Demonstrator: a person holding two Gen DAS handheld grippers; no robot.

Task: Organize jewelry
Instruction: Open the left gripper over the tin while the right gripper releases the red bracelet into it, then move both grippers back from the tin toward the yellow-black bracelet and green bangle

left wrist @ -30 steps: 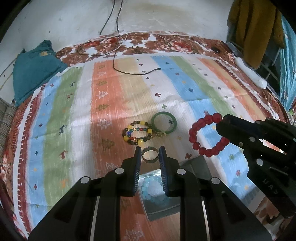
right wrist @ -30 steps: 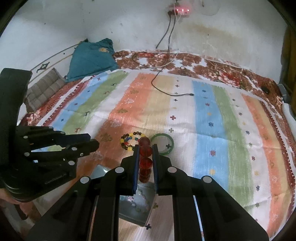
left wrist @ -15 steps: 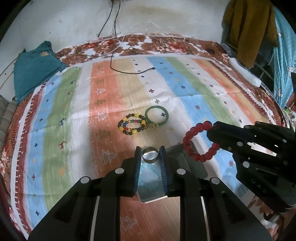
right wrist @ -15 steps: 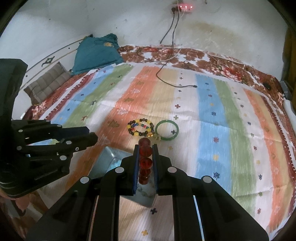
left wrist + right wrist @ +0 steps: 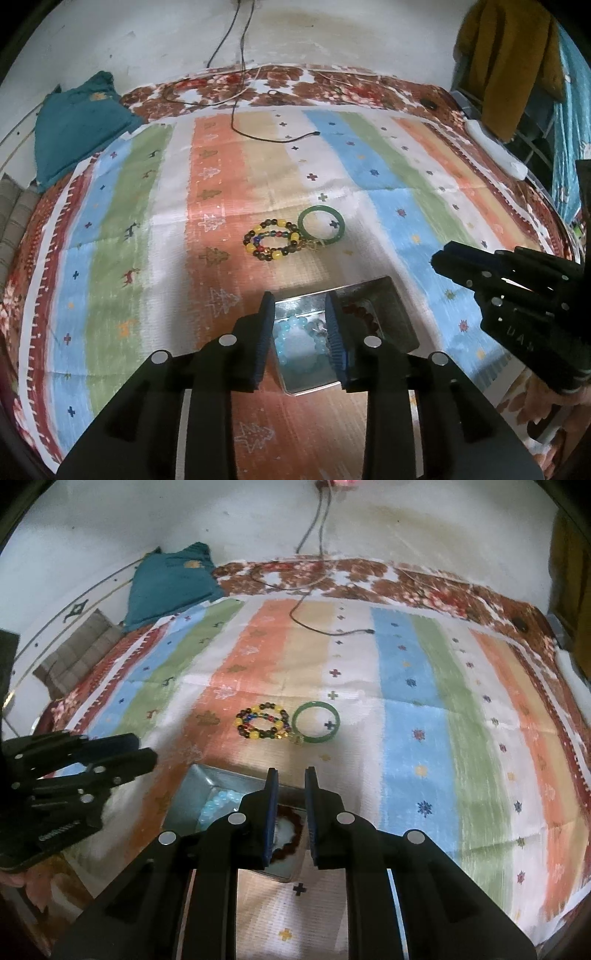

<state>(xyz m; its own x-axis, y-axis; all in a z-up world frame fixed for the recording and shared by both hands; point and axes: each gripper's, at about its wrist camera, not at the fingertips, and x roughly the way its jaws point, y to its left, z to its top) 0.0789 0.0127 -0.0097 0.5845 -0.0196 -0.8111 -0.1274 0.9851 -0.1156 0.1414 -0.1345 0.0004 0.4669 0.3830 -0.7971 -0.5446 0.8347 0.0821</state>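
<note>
An open metal box [image 5: 392,318] sits on the striped cloth and holds a light-blue bead bracelet [image 5: 295,338] and a red bead bracelet [image 5: 364,314]. Directly above the box, my left gripper [image 5: 298,297] has its jaws opening with nothing pressed between the pads. My right gripper [image 5: 291,773] also hangs over the box [image 5: 194,788], its jaws opening and empty, with the red bracelet [image 5: 291,825] lying below them. Farther back on the cloth lie a multicoloured bead bracelet [image 5: 271,240] and a green bangle [image 5: 321,224], touching each other.
A black cable [image 5: 266,138] lies at the far end of the striped cloth [image 5: 406,206]. At the back left is a teal cushion [image 5: 74,122], and a white power strip [image 5: 495,151] lies at the right edge. Yellow clothing [image 5: 506,62] hangs at the back right.
The silver ring has left the left jaws and the red bracelet has dropped from the right jaws into the box. Both pairs of jaws have widened. The left gripper has shifted over the box.
</note>
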